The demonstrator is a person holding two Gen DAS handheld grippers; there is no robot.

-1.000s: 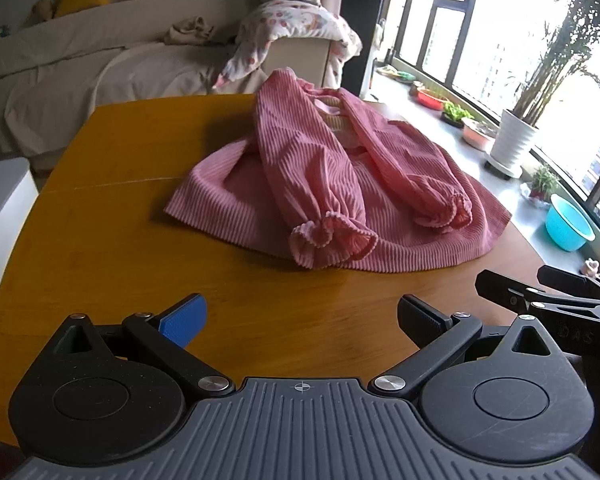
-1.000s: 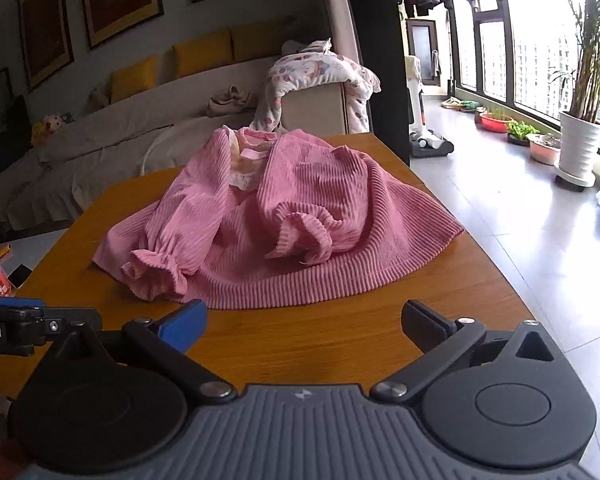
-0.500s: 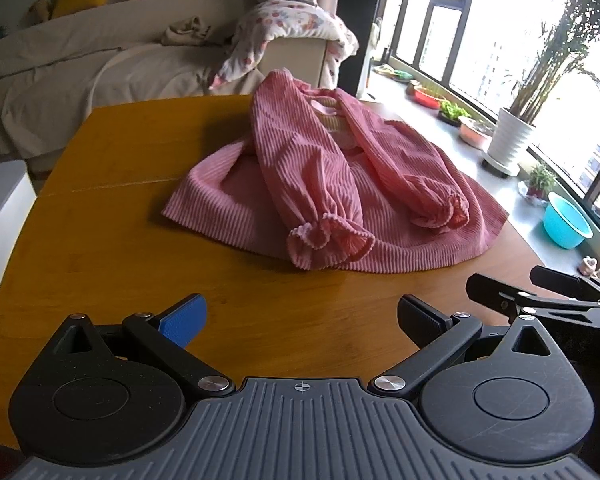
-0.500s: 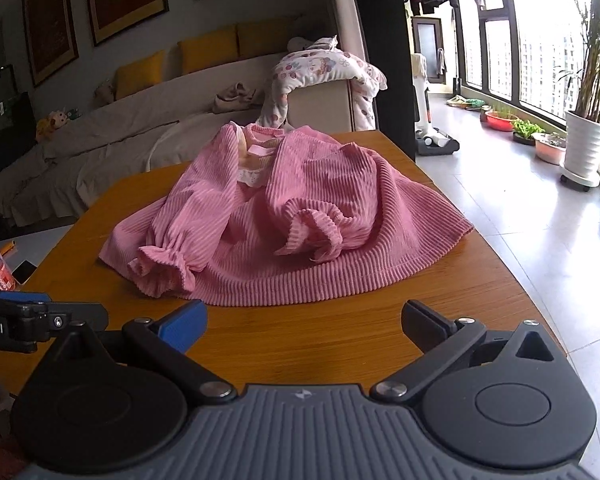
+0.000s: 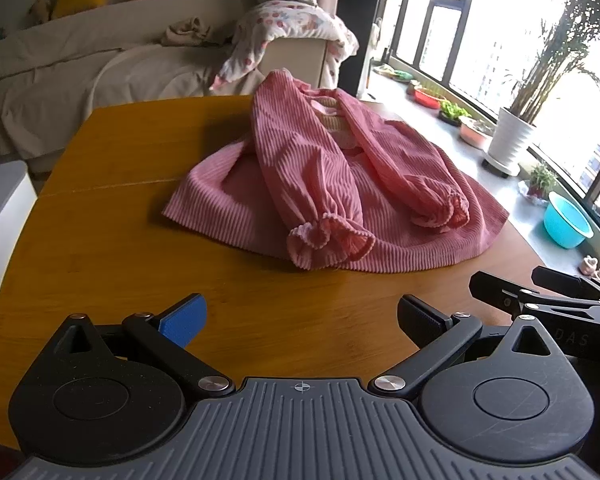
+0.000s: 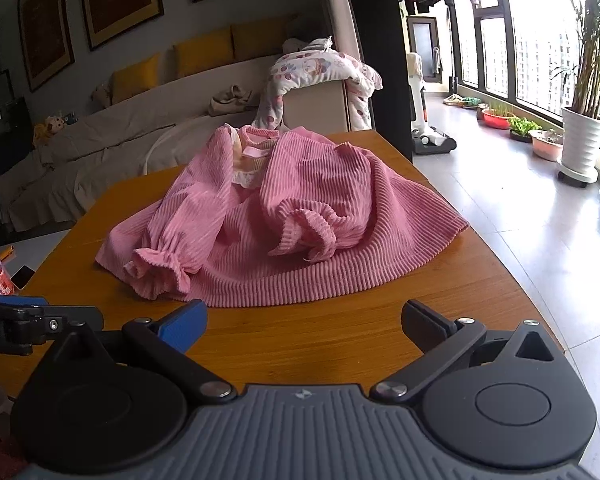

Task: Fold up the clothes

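Pink garment point(image 6: 300, 216), wooden table point(image 6: 340, 332), sofa point(image 6: 120, 132) behind

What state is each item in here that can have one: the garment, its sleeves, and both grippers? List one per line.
Pink top: lying on the wooden table, rumpled, not yet folded in half.
Sleeves: both laid across the front of the top, cuffs toward the near hem.
Left gripper: open, empty, short of the top.
Right gripper: open, empty, short of the top.
Blue basin: upright on the floor.
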